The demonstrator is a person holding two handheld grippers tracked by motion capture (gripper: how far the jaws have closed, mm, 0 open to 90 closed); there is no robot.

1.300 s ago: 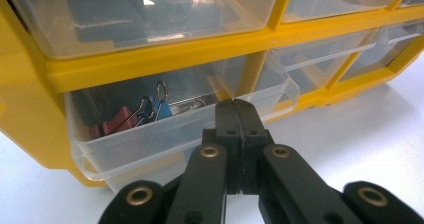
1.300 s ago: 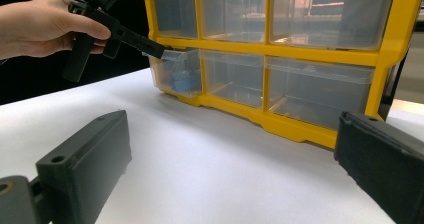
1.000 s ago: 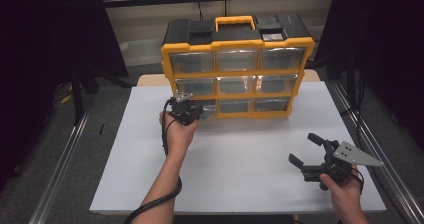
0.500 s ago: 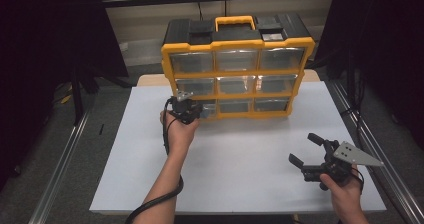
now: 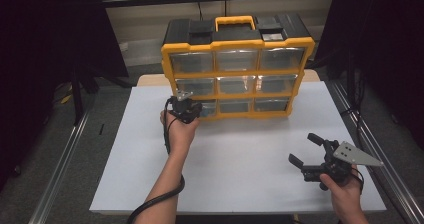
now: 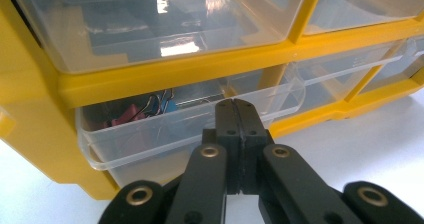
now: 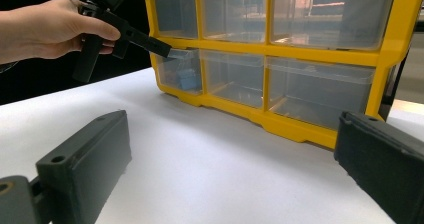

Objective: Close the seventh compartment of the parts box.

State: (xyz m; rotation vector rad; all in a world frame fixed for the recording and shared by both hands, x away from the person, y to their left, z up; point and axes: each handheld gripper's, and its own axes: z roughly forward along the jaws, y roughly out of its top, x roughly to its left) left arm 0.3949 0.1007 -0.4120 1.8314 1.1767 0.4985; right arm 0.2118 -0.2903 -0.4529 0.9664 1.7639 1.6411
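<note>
The yellow organiser point(image 5: 238, 74) stands upright at the far side of the white desk point(image 5: 240, 159), its long axis running left to right and its nine clear drawers facing the person. The bottom-left drawer point(image 6: 190, 129) is pulled a little way out of its frame, its front lip pointing toward the person.

The left tongs point(image 5: 186, 110) sit at that drawer, jaws pressed together. In the left gripper view their tips meet at the drawer's upper front edge; whether the thin clear lip is pinched between them is hard to make out. The right gripper view shows them from the side, with the tip point(image 7: 167, 50) touching the drawer's top edge.

The right tongs point(image 5: 306, 150) rest low over the near right part of the desk, well apart from the organiser, jaws spread wide with nothing between them.

The left gripper view shows small coloured clips point(image 6: 145, 109) in the drawer; from the high view these cannot be told. The organiser's black top and orange handle point(image 5: 235, 22) appear in the high view, and are cut off in both gripper views.
</note>
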